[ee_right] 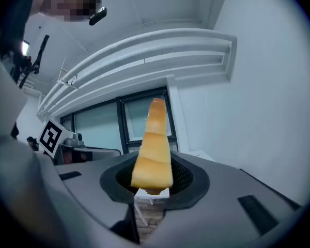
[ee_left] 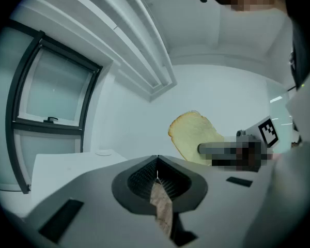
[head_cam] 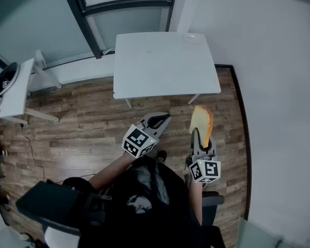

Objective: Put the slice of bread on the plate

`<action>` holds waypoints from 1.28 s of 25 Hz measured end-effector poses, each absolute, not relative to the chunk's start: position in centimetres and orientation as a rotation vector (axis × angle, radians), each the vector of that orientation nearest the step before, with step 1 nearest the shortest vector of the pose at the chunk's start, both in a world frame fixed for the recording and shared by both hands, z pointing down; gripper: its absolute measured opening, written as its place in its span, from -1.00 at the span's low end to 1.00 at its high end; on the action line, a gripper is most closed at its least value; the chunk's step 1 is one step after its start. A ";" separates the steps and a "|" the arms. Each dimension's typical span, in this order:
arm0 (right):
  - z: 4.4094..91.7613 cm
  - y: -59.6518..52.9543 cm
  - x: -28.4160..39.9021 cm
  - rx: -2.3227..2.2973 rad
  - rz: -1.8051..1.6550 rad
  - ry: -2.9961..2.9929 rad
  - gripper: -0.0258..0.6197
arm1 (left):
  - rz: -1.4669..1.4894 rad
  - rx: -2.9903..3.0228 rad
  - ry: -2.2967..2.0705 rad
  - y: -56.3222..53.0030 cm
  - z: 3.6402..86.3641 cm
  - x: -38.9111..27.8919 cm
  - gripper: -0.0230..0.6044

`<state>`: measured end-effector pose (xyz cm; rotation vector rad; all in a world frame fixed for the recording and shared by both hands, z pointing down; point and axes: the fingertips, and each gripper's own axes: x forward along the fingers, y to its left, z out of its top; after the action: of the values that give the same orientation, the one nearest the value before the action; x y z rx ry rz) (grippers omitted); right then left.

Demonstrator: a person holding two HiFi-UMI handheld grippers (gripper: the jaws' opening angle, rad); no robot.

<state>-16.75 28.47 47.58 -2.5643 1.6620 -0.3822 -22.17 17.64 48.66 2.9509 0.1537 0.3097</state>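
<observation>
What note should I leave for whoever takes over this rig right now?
Left gripper: jaws shut, empty, held in the air short of the table.
Right gripper: jaws shut on the pale, golden-crusted slice of bread, which stands upright on edge.
Small white round plate: at the far right corner of the white rectangular table.
Done: bread is lifted. Left: carry it to the table and lay it on the plate.

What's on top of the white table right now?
Only a plate near the table's far right corner; whether anything lies on it is too small to tell. The bread is not there: the right gripper holds it above the floor.
</observation>
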 end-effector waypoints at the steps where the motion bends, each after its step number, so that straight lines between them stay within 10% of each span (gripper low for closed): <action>1: 47.6 28.4 -16.6 -2.563 -0.380 1.665 -0.62 | 0.307 2.951 0.151 17.6 48.7 -22.0 -0.90; 32: 52.2 34.2 -10.3 -2.401 -0.543 1.653 -0.62 | 0.419 2.926 0.128 23.5 52.2 -15.3 -0.90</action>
<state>-10.27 34.21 52.17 -2.4013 1.6532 -0.5435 -15.34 23.50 52.20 2.9260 0.1279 0.4186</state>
